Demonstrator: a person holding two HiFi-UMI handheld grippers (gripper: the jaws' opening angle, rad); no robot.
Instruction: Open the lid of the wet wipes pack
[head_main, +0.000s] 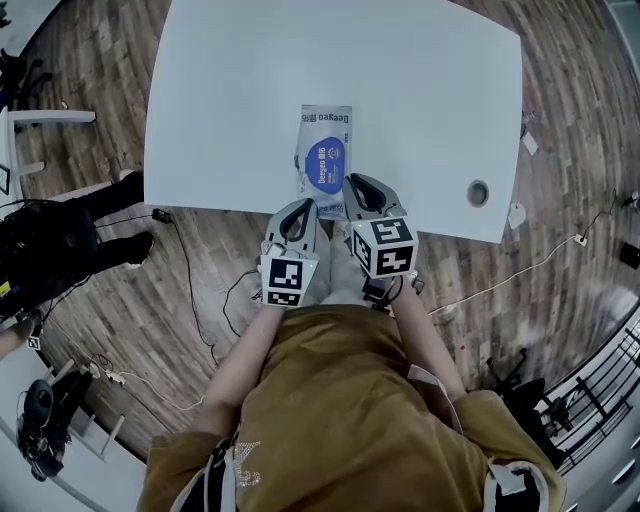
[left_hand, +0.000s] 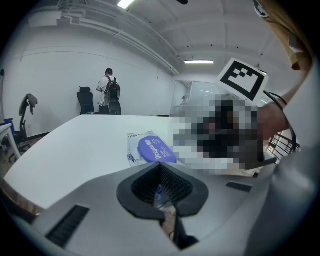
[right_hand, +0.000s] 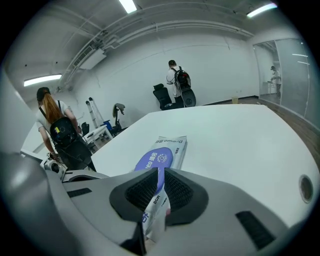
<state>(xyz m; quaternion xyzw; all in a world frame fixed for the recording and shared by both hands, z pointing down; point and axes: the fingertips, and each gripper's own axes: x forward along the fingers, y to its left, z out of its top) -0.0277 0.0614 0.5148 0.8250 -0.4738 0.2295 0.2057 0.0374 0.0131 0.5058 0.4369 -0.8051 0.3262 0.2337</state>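
Currently the left gripper (head_main: 302, 208) and right gripper (head_main: 358, 188) both pinch the near end of the wet wipes pack (head_main: 325, 130) at the desk's (head_main: 230, 120) near edge. The pack's long axis runs away from them, with the blue lid (head_main: 325, 165) just ahead.

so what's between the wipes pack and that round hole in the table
Nothing, just bare white table between the wet wipes pack and the hole; the head view shows it best.

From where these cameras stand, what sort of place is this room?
Probably an open office or lab workspace. There is a large white table, an office chair by the far wall and a strip light on the bare ceiling. People with backpacks are standing about.
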